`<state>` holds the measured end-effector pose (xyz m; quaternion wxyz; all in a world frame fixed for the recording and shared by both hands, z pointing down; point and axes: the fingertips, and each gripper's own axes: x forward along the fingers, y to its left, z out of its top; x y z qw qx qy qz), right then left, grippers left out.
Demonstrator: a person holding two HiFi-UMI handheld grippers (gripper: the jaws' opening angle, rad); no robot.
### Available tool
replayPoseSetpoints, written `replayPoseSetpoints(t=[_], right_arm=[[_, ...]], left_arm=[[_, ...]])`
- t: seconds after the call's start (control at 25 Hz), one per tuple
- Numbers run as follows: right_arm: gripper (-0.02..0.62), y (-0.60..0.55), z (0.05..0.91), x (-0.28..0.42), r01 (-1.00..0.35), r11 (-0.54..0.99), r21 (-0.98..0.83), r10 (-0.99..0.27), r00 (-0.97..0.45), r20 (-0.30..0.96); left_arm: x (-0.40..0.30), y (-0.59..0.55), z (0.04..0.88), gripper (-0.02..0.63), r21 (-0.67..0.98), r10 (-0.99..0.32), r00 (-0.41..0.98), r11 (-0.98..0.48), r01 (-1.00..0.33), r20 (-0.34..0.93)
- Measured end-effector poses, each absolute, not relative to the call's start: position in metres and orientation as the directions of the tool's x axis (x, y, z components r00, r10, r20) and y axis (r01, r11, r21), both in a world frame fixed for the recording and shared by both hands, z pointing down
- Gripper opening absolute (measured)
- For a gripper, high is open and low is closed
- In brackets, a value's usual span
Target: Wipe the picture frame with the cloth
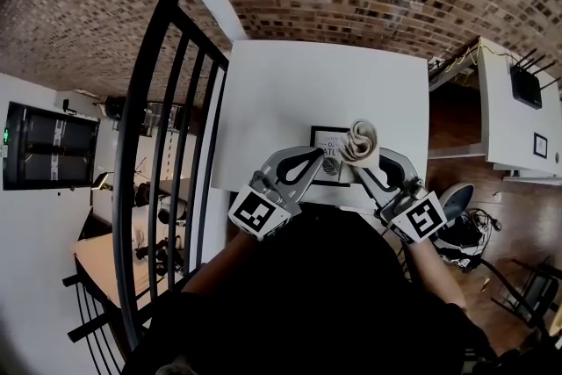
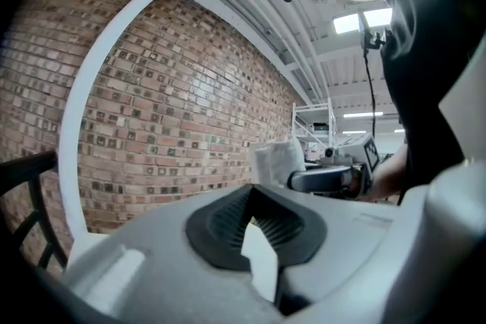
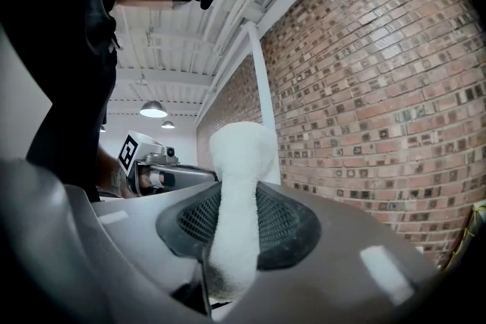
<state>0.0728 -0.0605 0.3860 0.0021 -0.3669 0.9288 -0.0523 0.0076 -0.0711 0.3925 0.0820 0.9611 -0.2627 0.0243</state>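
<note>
Picture frame (image 1: pixel 332 142): right part hidden under the cloth (image 1: pixel 360 140), left edge behind the left gripper (image 1: pixel 309 162); print too small to read. Table (image 1: pixel 290 92): near edge hidden by the person's body. Cloth: lower end buried in the jaws of the right gripper (image 1: pixel 369 167).

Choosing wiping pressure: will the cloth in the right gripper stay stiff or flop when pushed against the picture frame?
Probably floppy: the cloth squeezes thin where the right gripper pinches it and bulges above. Its fuzzy surface should likely resist slipping out.
</note>
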Motion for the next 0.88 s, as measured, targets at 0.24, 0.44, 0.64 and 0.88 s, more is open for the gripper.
replayPoseSetpoints(t=[0.24, 0.44, 0.64, 0.88], right_arm=[[0.115, -0.061, 0.392, 0.072, -0.687, 0.721, -0.093, -0.685, -0.726, 0.057], [0.115, -0.06, 0.393, 0.071, -0.688, 0.719, -0.096, -0.686, -0.725, 0.059], [0.115, -0.06, 0.396, 0.068, -0.686, 0.72, -0.108, -0.682, -0.727, 0.074], [0.115, -0.061, 0.395, 0.067, -0.682, 0.724, -0.104, -0.681, -0.731, 0.051]], left_arm=[[0.01, -0.071, 0.391, 0.002, 0.152, -0.496, 0.864, -0.85, -0.504, 0.087], [0.011, -0.071, 0.392, 0.002, 0.147, -0.495, 0.864, -0.852, -0.503, 0.086], [0.007, -0.073, 0.393, 0.002, 0.138, -0.502, 0.861, -0.85, -0.508, 0.079], [0.007, -0.072, 0.395, 0.002, 0.134, -0.5, 0.862, -0.852, -0.507, 0.085]])
